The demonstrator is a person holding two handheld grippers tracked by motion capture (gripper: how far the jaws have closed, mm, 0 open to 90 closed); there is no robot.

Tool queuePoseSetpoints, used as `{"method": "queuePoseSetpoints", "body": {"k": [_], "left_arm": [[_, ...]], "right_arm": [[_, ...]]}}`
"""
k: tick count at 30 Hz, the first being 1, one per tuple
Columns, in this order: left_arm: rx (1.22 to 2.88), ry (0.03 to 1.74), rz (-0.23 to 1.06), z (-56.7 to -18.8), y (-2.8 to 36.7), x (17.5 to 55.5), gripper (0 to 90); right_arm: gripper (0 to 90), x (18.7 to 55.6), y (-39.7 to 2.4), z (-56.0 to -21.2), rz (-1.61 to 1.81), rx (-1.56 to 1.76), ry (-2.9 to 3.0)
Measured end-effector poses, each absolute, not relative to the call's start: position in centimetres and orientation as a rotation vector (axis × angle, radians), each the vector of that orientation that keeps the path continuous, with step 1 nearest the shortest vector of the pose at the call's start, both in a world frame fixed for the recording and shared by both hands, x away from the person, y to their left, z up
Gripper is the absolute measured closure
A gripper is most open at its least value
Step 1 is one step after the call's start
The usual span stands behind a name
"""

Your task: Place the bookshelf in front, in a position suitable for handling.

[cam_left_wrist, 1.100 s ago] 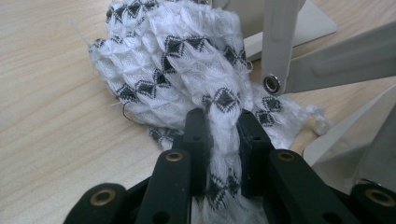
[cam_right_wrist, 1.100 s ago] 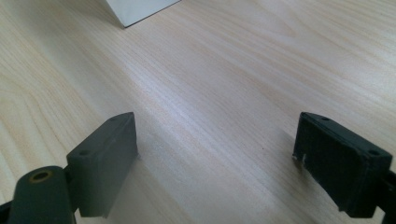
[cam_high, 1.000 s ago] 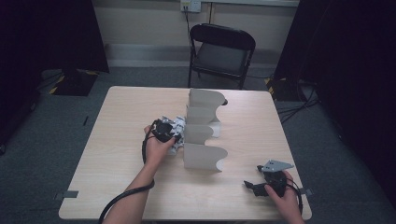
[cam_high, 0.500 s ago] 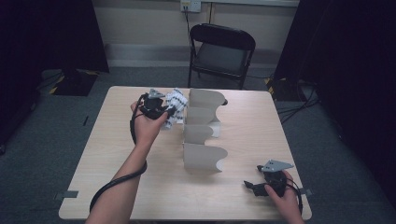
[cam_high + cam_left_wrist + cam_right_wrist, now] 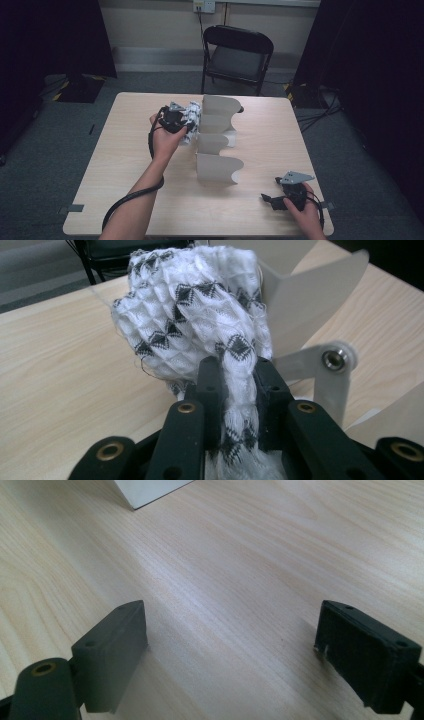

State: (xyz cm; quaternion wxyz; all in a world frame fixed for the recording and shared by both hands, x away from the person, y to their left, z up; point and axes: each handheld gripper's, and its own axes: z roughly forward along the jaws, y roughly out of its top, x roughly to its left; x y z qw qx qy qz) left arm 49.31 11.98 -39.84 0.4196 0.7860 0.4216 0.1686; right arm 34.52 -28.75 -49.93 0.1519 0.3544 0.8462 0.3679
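A white knitted cloth with black diamond marks (image 5: 200,320) is pinched between the black jaws of my left gripper (image 5: 239,380), bunched up above them. In the high view the left gripper (image 5: 181,119) holds that cloth (image 5: 192,117) above the table, right beside the far end of a white rack of curved dividers (image 5: 215,137). My right gripper (image 5: 272,201) rests low at the table's near right corner. In its own view its two jaws stand wide apart over bare wood with nothing between the pads (image 5: 117,650).
The light wooden table (image 5: 125,165) has a black folding chair (image 5: 235,55) behind its far edge. Cables run across the floor at the right. A corner of a white divider (image 5: 150,492) shows at the top of the right gripper view.
My left hand has lifted the cloth from beside the rack's middle and carried it up and toward the rack's far end. The right gripper has stayed put.
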Motion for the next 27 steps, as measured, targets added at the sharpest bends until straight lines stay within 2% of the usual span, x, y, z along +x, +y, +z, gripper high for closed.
{"method": "queuePoseSetpoints", "body": {"k": [27], "left_arm": [[2.101, 1.123, 0.331, -48.1, 12.0, 46.8, 76.6]], "right_arm": [[12.6, 34.4, -28.7, -49.9, 1.052, 1.019, 2.423]]}}
